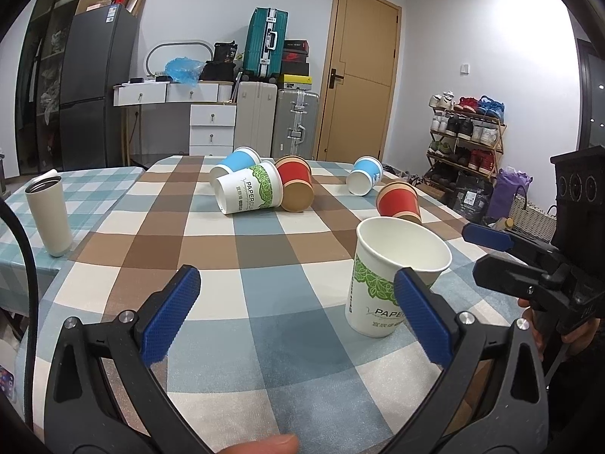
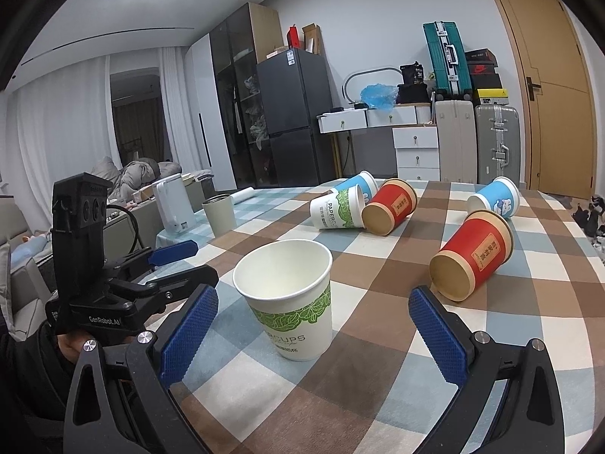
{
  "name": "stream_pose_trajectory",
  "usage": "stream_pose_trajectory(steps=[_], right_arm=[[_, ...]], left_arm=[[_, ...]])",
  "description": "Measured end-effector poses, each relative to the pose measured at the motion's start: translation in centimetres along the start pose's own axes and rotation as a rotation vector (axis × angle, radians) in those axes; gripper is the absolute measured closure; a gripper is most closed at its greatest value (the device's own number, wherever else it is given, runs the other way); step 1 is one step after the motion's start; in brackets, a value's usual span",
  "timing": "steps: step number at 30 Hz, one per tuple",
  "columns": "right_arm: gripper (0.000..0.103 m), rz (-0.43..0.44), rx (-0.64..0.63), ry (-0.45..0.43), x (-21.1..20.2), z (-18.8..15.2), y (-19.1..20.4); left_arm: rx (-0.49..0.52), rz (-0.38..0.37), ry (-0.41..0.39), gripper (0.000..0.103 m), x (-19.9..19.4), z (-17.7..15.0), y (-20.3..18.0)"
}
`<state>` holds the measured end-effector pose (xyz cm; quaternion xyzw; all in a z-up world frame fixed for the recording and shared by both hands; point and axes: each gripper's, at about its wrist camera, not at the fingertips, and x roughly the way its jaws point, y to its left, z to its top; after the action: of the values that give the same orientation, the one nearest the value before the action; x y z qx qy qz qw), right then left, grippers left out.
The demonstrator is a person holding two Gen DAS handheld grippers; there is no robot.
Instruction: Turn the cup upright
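Both grippers stand with fingers wide apart and hold nothing: the left gripper (image 1: 298, 317) and the right gripper (image 2: 314, 333). Between them, near the front edge of the checked tablecloth (image 2: 378, 378), a white paper cup (image 2: 289, 299) already stands upright. Toward the far edge lie five cups on their sides; the red cup (image 2: 472, 255) at the right is closest. It seems light and easily crushed, so grip its middle wall gently.
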<state>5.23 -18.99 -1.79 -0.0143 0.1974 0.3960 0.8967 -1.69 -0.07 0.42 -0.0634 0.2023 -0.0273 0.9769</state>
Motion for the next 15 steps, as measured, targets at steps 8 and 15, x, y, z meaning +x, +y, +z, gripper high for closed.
stream_pose_trajectory(steps=[8, 15], right_arm=[[0.000, -0.003, -0.018, 0.006, 0.12, -0.21, 0.30], [0.000, 0.000, -0.017, 0.016, 0.30, -0.20, 0.25]], left_arm=[[0.002, -0.003, -0.006, 0.001, -0.17, 0.10, -0.03], [0.000, -0.003, -0.007, 0.001, -0.20, 0.11, -0.02]])
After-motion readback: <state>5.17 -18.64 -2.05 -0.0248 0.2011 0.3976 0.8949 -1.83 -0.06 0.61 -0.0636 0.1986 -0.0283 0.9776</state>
